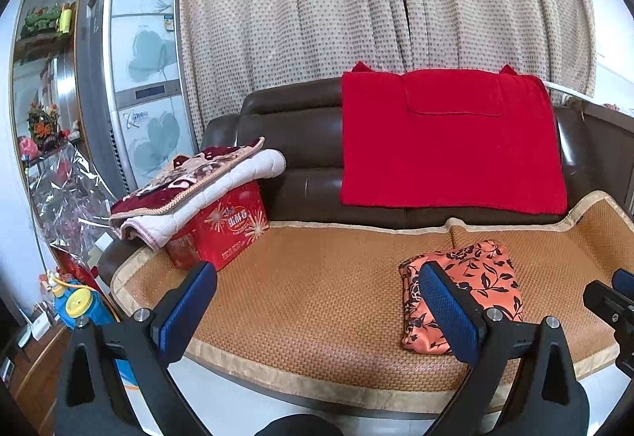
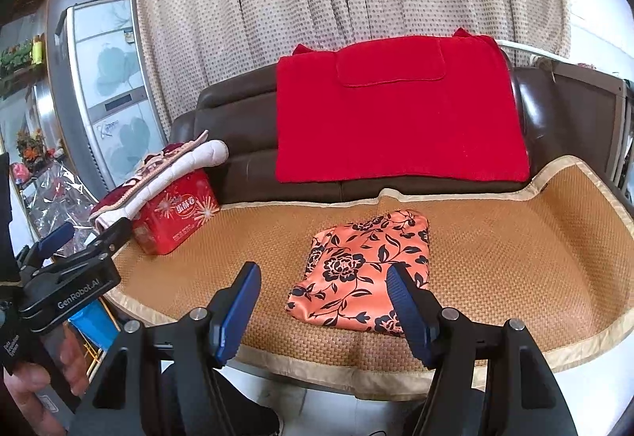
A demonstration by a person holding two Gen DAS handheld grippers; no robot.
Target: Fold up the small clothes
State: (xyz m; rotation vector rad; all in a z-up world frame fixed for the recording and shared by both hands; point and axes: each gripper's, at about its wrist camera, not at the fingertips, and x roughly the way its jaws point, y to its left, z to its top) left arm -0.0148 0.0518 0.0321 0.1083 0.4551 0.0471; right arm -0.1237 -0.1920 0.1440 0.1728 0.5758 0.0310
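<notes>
A small orange garment with a black flower print (image 2: 362,269) lies folded into a compact rectangle on the woven mat (image 2: 495,269) of the sofa seat. It also shows in the left wrist view (image 1: 481,285), right of centre. My left gripper (image 1: 317,301) is open and empty, held above the mat's front edge, left of the garment. My right gripper (image 2: 323,301) is open and empty, just in front of the garment's near edge. The left gripper also shows in the right wrist view (image 2: 83,238) at far left.
A red towel (image 2: 400,111) hangs over the brown sofa back. A red gift box (image 1: 222,230) with folded blankets (image 1: 190,190) on top stands at the mat's left end. A standing air conditioner (image 1: 138,87) and curtains are behind.
</notes>
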